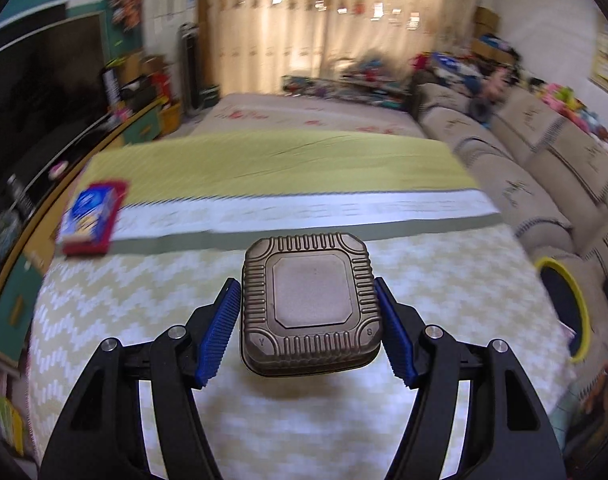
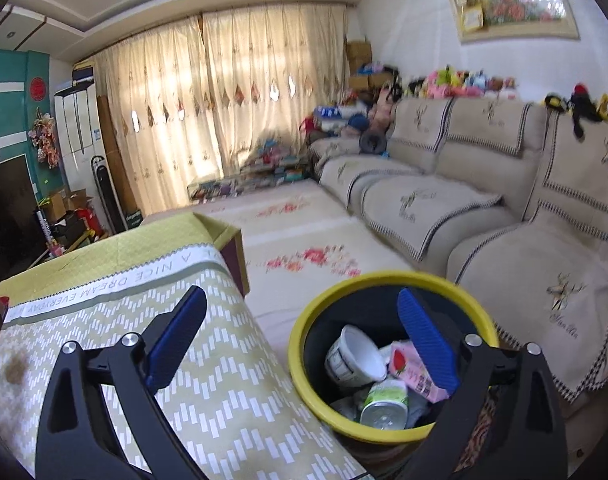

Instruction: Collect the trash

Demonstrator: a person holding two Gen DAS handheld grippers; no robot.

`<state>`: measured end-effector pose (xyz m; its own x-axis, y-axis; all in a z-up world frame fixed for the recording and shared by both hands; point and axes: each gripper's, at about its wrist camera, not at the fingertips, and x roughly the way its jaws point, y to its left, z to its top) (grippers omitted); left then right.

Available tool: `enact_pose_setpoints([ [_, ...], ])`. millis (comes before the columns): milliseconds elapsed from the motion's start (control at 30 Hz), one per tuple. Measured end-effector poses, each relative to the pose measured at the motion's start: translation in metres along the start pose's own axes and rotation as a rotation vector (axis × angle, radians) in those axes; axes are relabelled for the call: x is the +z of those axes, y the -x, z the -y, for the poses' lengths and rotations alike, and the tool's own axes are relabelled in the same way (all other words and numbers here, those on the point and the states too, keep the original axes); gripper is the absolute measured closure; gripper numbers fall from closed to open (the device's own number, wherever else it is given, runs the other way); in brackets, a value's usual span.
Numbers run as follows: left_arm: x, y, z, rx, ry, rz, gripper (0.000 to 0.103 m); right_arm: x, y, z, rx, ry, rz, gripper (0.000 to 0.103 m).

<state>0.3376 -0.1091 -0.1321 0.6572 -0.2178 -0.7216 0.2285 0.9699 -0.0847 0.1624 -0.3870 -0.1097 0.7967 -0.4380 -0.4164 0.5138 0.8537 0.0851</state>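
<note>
My left gripper [image 1: 308,330] is shut on a square bronze-brown ribbed tin [image 1: 309,300] and holds it above the patterned table cloth [image 1: 116,308]. A red and blue snack packet [image 1: 91,216] lies on the table at the far left. My right gripper [image 2: 300,338] is open and empty, above the table edge and the yellow-rimmed black trash bin [image 2: 304,376]. The bin holds a white cup [image 2: 353,354], a pink carton [image 2: 413,372] and a green-white can [image 2: 385,404]. The bin also shows at the right in the left wrist view [image 1: 571,300].
The table [image 2: 232,396] has a yellow-green cloth over it. A beige sofa [image 2: 463,208] runs along the right with toys on its back. A floral rug [image 2: 304,256] covers the floor. A TV and cabinet [image 1: 32,128] stand at the left, curtains at the back.
</note>
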Motion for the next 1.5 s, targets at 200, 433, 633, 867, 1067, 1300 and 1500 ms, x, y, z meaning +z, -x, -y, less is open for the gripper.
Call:
enact_pose_setpoints([
  [200, 0.006, 0.005, 0.084, -0.136, -0.108, -0.014, 0.037, 0.001, 0.019, 0.01, 0.051, -0.011, 0.08, 0.011],
  [433, 0.016, -0.001, 0.206, -0.299, -0.274, -0.047, 0.037, 0.013, 0.036, 0.083, -0.065, -0.088, 0.081, 0.011],
  [633, 0.008, -0.026, 0.328, -0.432, -0.425, -0.13, 0.037, 0.008, 0.052, 0.14, -0.168, -0.134, 0.064, 0.011],
  [867, -0.013, -0.075, 0.435, -0.493, -0.514, -0.295, 0.037, -0.003, 0.056, 0.174, -0.214, -0.173, 0.03, 0.011],
  [1067, -0.028, -0.118, 0.471, -0.456, -0.545, -0.373, 0.033, -0.004, 0.06, 0.189, -0.24, -0.194, 0.031, 0.011],
  [1300, -0.035, -0.131, 0.446, -0.422, -0.485, -0.402, 0.015, -0.002, 0.061, 0.181, -0.204, -0.177, 0.007, 0.011],
  [1500, -0.019, -0.051, 0.353, -0.419, -0.366, -0.2, 0.008, -0.002, 0.064, 0.151, -0.11, -0.144, -0.015, 0.01],
])
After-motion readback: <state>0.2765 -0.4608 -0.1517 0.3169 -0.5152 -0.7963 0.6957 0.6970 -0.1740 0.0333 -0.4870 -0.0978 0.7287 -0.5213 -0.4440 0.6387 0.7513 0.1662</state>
